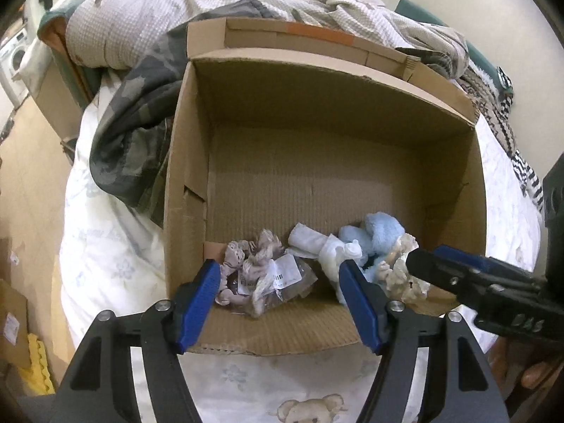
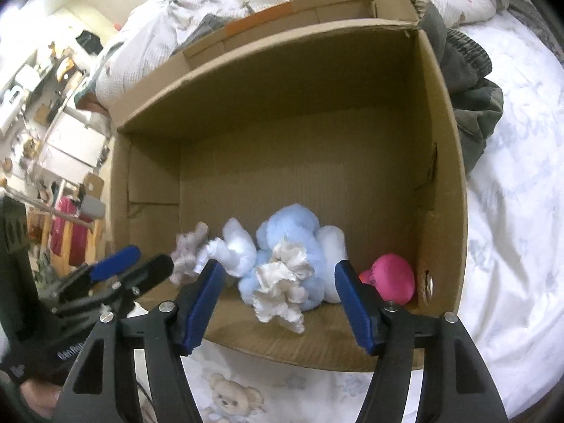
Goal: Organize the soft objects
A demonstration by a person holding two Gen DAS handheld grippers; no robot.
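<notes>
An open cardboard box stands on a white bed. Along its near wall lie a grey rope toy in a clear bag, a white cloth roll, a light blue plush, a cream ruffled fabric piece and a pink soft toy. My left gripper is open and empty over the box's near edge, above the rope toy. My right gripper is open and empty, with the ruffled piece and the plush between its fingers in the view. Each gripper shows in the other's view.
A camouflage garment lies against the box's side. Crumpled bedding is heaped behind the box. The bedsheet has bear prints. Shelves and furniture stand beside the bed.
</notes>
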